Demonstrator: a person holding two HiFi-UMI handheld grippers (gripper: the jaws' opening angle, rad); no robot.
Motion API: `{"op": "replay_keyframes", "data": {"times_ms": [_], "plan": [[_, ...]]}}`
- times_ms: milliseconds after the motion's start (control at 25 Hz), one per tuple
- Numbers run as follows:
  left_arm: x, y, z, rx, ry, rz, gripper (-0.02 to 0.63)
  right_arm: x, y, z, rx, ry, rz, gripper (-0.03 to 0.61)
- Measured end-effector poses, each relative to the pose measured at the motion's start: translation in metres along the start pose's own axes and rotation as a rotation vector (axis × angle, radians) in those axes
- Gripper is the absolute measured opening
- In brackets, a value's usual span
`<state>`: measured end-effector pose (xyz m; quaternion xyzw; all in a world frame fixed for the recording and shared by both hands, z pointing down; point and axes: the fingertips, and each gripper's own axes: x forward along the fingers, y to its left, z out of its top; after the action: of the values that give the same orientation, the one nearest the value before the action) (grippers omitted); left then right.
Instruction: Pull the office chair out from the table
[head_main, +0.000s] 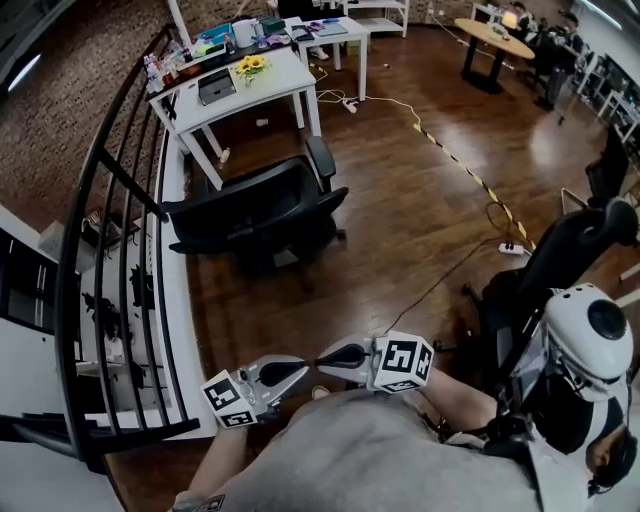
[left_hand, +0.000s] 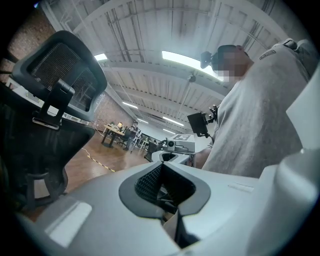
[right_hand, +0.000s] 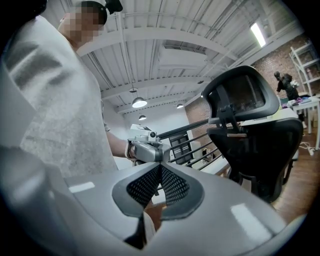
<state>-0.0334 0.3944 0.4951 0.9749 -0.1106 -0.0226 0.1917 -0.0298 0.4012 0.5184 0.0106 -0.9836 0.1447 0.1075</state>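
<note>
See office chair (head_main: 262, 208) near white table (head_main: 285, 78), on open wood floor (head_main: 420, 220). Expect heavy but probably free-rolling; stiff frame, likely yielding back. Take hold at armrest or backrest top edge; pull low, steady. Find left gripper (head_main: 303, 370) and right gripper (head_main: 325, 360) both closed, empty, tips nearly meeting, well apart from chair.
</note>
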Motion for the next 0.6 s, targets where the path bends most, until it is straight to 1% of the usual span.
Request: {"op": "replay_keyframes", "data": {"times_ms": [600], "plan": [[-0.0033,0.0034,0.0054,0.004,-0.014,0.001,0.000,0.0000,-0.0017,0.0034,-0.008,0.007,-0.006,0.000]]}}
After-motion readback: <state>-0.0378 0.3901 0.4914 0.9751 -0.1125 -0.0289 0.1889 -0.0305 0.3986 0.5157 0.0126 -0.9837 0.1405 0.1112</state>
